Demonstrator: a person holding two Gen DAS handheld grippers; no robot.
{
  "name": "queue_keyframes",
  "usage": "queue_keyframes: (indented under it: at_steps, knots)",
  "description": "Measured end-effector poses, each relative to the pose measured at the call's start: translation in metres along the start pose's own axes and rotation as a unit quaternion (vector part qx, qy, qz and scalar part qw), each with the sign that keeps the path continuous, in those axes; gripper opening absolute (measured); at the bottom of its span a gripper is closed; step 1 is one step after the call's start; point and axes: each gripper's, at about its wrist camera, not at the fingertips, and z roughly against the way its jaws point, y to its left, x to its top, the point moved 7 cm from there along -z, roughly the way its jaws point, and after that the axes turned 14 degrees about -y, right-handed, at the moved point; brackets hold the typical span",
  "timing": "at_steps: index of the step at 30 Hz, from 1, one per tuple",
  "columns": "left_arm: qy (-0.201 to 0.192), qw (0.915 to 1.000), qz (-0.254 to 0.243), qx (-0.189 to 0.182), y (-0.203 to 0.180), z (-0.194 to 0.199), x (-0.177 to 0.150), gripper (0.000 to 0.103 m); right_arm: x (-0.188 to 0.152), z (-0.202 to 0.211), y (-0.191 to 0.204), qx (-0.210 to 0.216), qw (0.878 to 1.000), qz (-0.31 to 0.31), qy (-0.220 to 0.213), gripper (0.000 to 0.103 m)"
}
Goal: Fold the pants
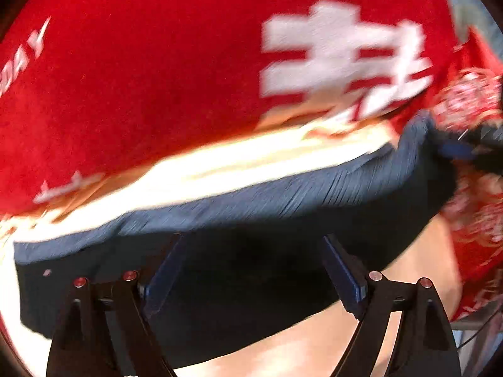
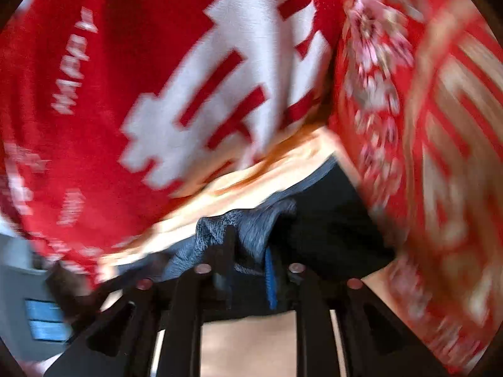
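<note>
Left wrist view: a red blanket (image 1: 157,78) with white characters fills the background; below it the dark navy pants (image 1: 251,220) hang over the left gripper (image 1: 251,270), fingers spread wide. Right gripper (image 2: 248,251) pinches the pants' bunched edge.

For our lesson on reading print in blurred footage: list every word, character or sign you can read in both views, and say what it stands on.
"DAY": end of a cut-off white word on the red blanket, left edge of the left wrist view.
Large white character on the same blanket: blurred, not readable for certain.
Small white lettering in the right wrist view: too blurred to read.
Dark pants: no text visible.
</note>
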Motion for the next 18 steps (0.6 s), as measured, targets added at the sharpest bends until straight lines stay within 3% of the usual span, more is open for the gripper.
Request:
queue_keyframes:
  at_steps: [2,5,7,9,13,15,18]
  knots:
    - [0.026,0.9992,0.01,0.03,0.02,-0.013,-0.017,0.087,0.005,-0.008,0.008,-0.027,0.999,0.043,-0.007,0.081]
    - [0.057,0.9953,0.02,0.075,0.047,-0.031,-0.038,0.087,0.001,-0.001,0.021,-0.049,0.994,0.098,-0.018,0.081]
    - [0.067,0.9929,0.038,0.09,0.059,-0.037,-0.044,0.087,-0.01,0.009,0.022,-0.04,0.994,0.101,-0.025,0.081]
    - [0.065,0.9915,0.05,0.101,0.066,-0.041,-0.044,0.087,-0.03,0.015,0.008,-0.049,0.996,0.073,-0.022,0.08]
    - [0.076,0.9902,0.041,0.11,0.068,-0.055,-0.048,0.087,-0.078,-0.008,-0.047,-0.087,0.996,-0.028,0.023,0.068]
    - [0.08,0.9901,0.036,0.11,0.068,-0.06,-0.055,0.087,-0.089,-0.021,-0.067,-0.105,0.993,-0.061,0.015,0.068]
    - [0.07,0.9905,0.037,0.113,0.073,-0.059,-0.06,0.089,-0.089,-0.039,-0.077,-0.119,0.991,-0.06,-0.013,0.068]
